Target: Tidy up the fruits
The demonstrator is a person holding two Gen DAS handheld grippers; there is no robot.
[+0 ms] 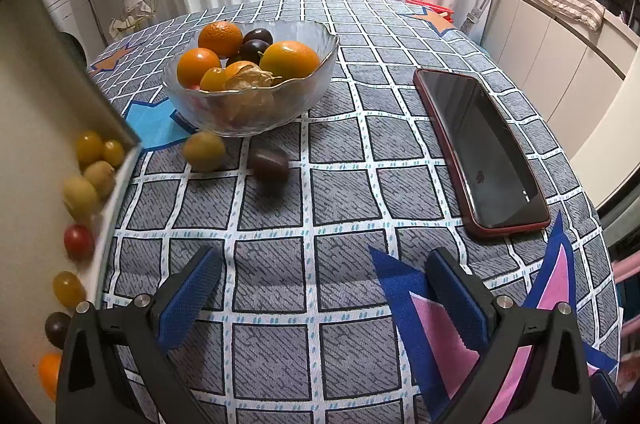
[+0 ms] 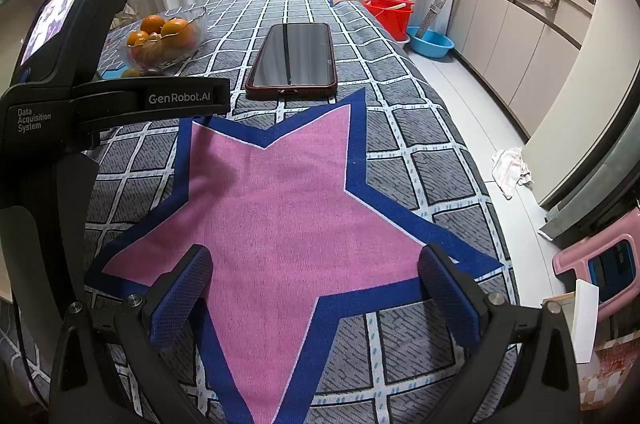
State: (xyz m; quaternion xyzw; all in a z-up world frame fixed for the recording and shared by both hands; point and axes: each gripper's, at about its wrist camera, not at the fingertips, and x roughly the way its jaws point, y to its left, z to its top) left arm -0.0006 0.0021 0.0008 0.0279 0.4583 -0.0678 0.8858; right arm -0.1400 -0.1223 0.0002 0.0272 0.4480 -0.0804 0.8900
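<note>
A glass bowl [image 1: 316, 80] at the table's far left holds oranges, dark plums and a husked physalis. A yellow-green fruit [image 1: 204, 150] and a dark plum [image 1: 269, 165] lie on the cloth just in front of it. A white tray [image 1: 108, 208] at the left edge holds several small fruits. My left gripper [image 1: 324, 284] is open and empty, low over the cloth, well short of the loose fruits. My right gripper [image 2: 316, 284] is open and empty above the pink star; the bowl [image 2: 200, 20] lies far left, partly hidden by the left gripper body [image 2: 80, 96].
A red-cased phone [image 1: 480, 152] lies face up on the right of the table, also seen ahead in the right wrist view [image 2: 294, 54]. The table edge drops to the floor on the right, with red buckets [image 2: 386, 10], a blue basin [image 2: 430, 42] and a pink stool [image 2: 600, 264].
</note>
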